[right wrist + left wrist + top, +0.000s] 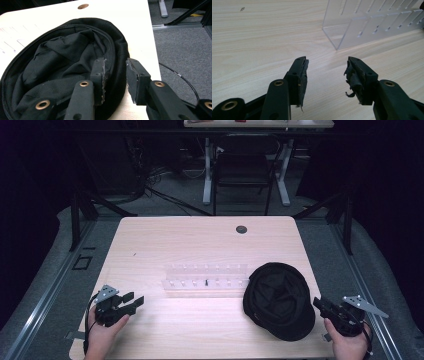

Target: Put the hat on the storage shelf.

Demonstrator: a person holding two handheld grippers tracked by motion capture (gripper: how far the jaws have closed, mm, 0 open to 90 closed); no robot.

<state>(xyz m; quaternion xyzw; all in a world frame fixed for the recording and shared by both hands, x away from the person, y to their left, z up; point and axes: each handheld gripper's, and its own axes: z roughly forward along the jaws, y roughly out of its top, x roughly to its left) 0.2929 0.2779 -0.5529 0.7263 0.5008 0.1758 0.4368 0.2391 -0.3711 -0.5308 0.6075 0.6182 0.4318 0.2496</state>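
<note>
Item 1: one light wooden table (165, 240), with one round dark grommet (241, 229) near its far edge.

Item 2: one black cap (277, 300), lying on the table's right near quarter with its opening upward (rumpled lining visible in the right gripper view). It sits just beside the right end of the rack.

Item 3: one clear plastic rack (205, 277), slotted, standing at the table's middle. One small dark object (206, 282) sits in it; too small to identify.

Item 4: two hand-held grippers.
- left gripper (134, 301), held by the left hand (102, 335) at the table's near left, well apart from the cap. Jaws stand moderately apart over bare wood, holding nothing; their pads (303, 80) are frayed. The rack's end wall lies ahead of them.
- right gripper (318, 304), held by the right hand (347, 345) at the near right edge. Jaws part-open, gripping nothing; in the right gripper view they sit at the cap's rim, one jaw over the cap's inside, the other outside it (contact with the fabric cannot be told).

Item 5: one chair (243, 167) and one further table beyond, on grey floor.
</note>
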